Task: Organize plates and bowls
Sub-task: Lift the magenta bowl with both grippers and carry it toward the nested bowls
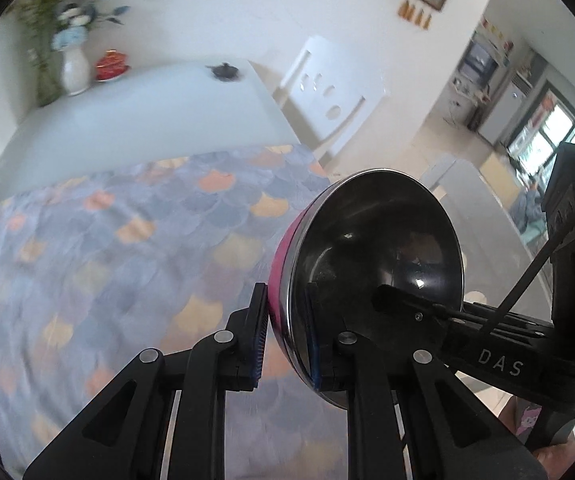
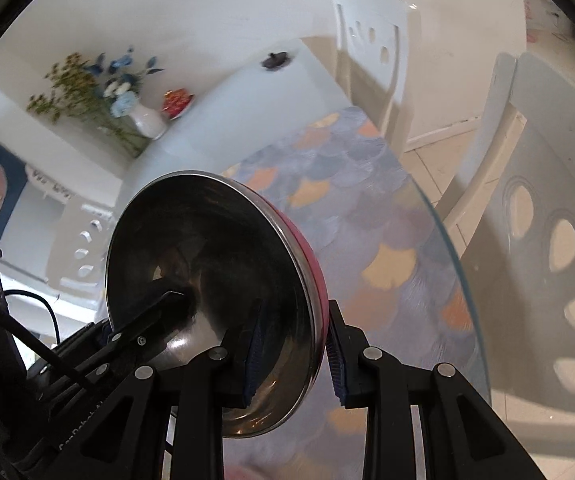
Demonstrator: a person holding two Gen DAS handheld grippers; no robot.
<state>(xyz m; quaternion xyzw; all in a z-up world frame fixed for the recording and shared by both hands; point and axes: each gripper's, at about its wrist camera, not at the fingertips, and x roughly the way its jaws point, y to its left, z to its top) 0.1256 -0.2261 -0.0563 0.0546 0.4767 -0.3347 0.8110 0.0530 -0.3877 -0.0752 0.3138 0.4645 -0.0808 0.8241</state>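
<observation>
In the left wrist view, the left claw is pinching the rim of an empty steel bowl with a pink outside, lower centre, above the blurred scale-patterned worktop; the right claw's tip is reaching inside it; in the right wrist view, the right claw is clamping the opposite rim, bowl at lower left; a white vase with flowers is standing upper left.

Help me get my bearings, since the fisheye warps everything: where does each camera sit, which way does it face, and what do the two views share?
Left wrist: sits on the left gripper, looking down along its fingers over the scale-patterned tablecloth; own fingers clamp the rim of a steel bowl with a pink outside, and the right gripper enters from the right.
Right wrist: sits on the right gripper, facing the same table; own fingers clamp the opposite rim.
Shared: the bowl, tablecloth, white vase of flowers, white chair.
</observation>
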